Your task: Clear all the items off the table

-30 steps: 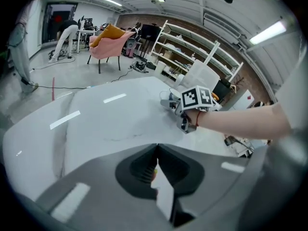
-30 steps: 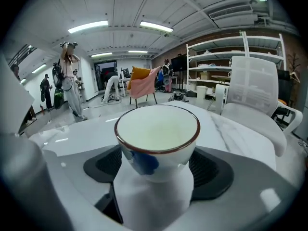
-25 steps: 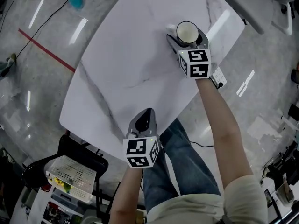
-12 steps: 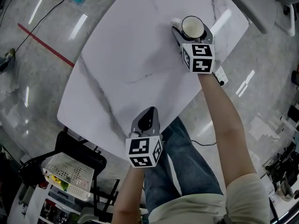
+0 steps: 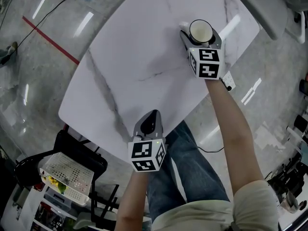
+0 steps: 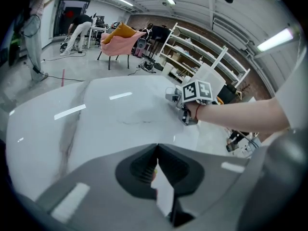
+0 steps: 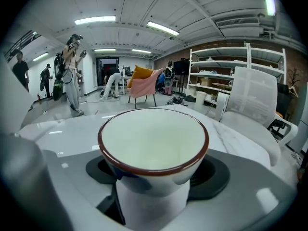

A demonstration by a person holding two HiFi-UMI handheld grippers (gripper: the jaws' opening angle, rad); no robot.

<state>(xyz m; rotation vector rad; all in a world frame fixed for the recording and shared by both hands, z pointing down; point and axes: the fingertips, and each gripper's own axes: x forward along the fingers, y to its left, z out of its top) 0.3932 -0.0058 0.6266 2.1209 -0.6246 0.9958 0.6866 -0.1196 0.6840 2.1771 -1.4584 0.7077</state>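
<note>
Right gripper (image 5: 200,34): jaws, just closing, clasp the cup (image 7: 153,146) near the tabletop's (image 5: 139,61) far right edge. Lift straight up, rim level. Left gripper (image 5: 152,117): jaws closed, empty.

The cup (image 7: 154,141) stands upright between the jaws of my right gripper (image 5: 200,34). The jaws have just been closing and now press on its sides. It is a round white cup with a thin red-brown rim and a dark blue patch low on the outer wall, towards my left-hand jaw. Its mouth faces up and the inside is empty. It rests on the table (image 5: 139,66).
</note>
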